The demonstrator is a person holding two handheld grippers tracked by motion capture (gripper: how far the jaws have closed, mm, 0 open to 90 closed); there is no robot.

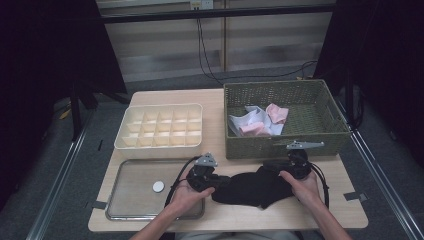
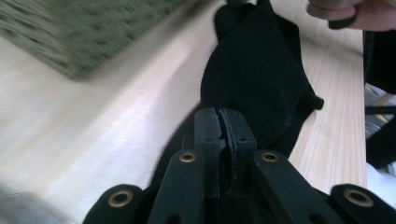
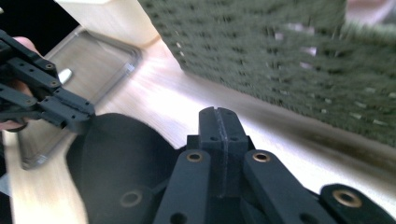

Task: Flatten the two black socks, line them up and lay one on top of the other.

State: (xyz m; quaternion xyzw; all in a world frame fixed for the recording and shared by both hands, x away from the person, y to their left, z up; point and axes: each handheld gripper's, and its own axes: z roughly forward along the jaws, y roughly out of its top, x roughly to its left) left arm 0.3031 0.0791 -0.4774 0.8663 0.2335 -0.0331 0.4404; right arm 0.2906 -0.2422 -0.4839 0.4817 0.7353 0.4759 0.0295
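Observation:
A black cloth (image 1: 250, 187) lies spread on the wooden table near its front edge, stretched between the two grippers. My left gripper (image 1: 220, 181) holds its left end. In the left gripper view its jaws (image 2: 225, 122) are pressed together, and the black cloth (image 2: 261, 70) runs out from under them. My right gripper (image 1: 273, 168) holds the cloth's upper right end. In the right gripper view its jaws (image 3: 219, 122) are closed tight, with the black cloth (image 3: 116, 158) bulging to their lower left. A hand grips each tool.
A green woven basket (image 1: 285, 145) stands just behind the cloth and holds pink and white cloths (image 1: 257, 122). A cream divider box (image 1: 160, 127) sits at the back left. A metal tray (image 1: 130, 200) at the front left carries a small white disc (image 1: 158, 186).

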